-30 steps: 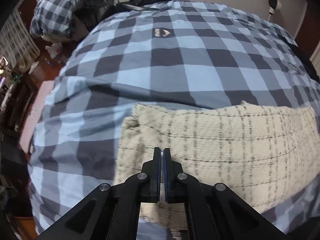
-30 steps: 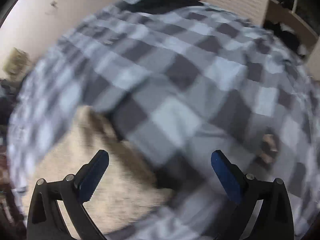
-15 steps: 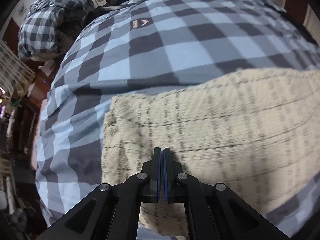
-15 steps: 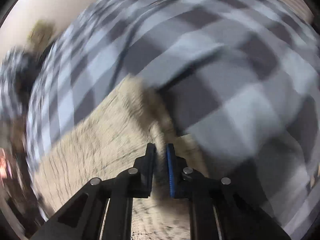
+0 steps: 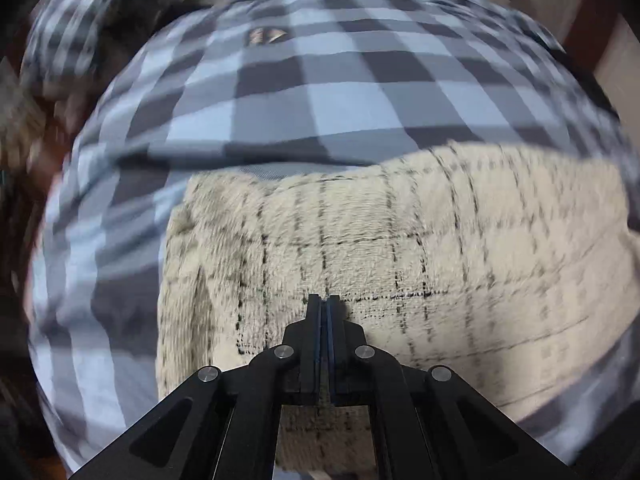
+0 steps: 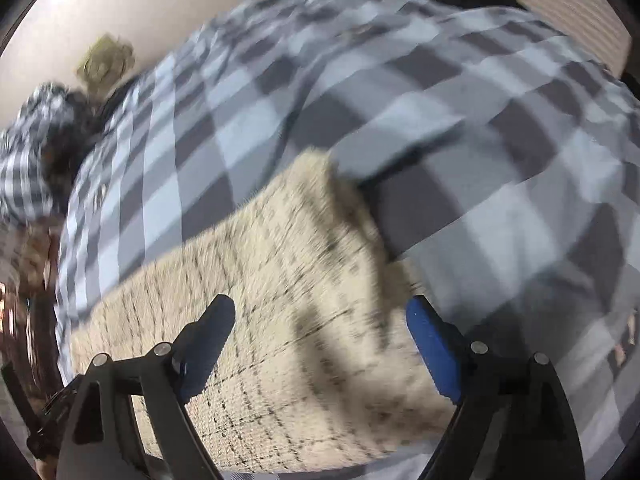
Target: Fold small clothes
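Your left gripper is pressed together, apparently empty, your right gripper just spread over the fuzzy cream grid-patterned garment; its 1 o'clock corner may flop back, unfolding.

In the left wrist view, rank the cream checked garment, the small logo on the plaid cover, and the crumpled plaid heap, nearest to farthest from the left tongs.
1. Cream checked garment, directly beneath the left tongs.
2. Small logo, ahead on the plaid cover.
3. Crumpled plaid heap, far upper left, beyond the cover's edge.

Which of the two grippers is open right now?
The right gripper: its fingers stand wide apart over the cream garment. The left gripper is shut.
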The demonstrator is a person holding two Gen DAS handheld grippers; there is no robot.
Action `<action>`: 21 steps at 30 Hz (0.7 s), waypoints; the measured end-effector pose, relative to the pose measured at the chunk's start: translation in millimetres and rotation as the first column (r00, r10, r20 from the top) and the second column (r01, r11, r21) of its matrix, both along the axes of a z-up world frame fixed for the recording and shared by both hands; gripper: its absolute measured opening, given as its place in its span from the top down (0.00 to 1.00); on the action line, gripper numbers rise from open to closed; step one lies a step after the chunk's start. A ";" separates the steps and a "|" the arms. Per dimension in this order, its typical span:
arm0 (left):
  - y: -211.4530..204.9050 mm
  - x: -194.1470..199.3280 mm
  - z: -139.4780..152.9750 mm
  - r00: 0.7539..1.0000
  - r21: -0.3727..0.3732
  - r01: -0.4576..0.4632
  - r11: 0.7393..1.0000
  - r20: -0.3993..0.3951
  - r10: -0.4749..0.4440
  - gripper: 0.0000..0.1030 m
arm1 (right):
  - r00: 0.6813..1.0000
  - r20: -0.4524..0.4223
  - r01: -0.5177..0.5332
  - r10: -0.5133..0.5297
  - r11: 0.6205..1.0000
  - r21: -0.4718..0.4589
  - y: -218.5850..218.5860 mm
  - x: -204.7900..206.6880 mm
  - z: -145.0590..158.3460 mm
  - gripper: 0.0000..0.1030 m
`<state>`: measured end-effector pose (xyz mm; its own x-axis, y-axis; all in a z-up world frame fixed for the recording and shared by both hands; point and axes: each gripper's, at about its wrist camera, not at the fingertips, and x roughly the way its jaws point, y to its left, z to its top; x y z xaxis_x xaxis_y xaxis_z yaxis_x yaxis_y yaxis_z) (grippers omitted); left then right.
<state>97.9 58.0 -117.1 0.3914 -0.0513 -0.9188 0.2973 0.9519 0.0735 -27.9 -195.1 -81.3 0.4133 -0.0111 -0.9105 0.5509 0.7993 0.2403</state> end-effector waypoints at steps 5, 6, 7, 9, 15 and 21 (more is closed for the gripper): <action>-11.9 -7.9 -4.4 0.992 0.092 0.101 0.991 0.060 -0.107 0.99 | 0.994 -0.103 -0.035 0.026 0.996 -0.081 4.6 0.9 -10.2 0.17; -9.5 -7.6 -4.8 0.993 0.077 0.096 0.992 0.066 -0.101 0.99 | 0.997 -0.080 -0.026 0.018 0.994 -0.103 5.8 -4.6 -0.1 0.17; -7.8 -6.6 -5.7 0.992 0.070 0.099 0.993 0.068 -0.104 0.99 | 0.999 -0.033 -0.019 0.015 0.992 -0.127 8.2 -13.7 15.6 0.17; -4.4 -3.0 -5.6 0.991 0.058 0.118 0.991 0.062 -0.121 0.99 | 0.999 0.043 -0.020 0.027 0.988 -0.154 13.4 -28.4 35.5 0.17; 8.3 -1.9 12.0 0.990 -0.033 0.127 0.991 0.066 -0.124 0.99 | 0.978 0.205 -0.007 0.044 0.984 -0.178 31.4 -69.1 62.8 0.17; 24.2 -28.8 65.3 0.971 -0.113 0.178 0.978 0.182 -0.155 0.99 | 0.981 0.195 0.010 0.001 0.998 -0.055 26.2 -81.4 54.3 0.17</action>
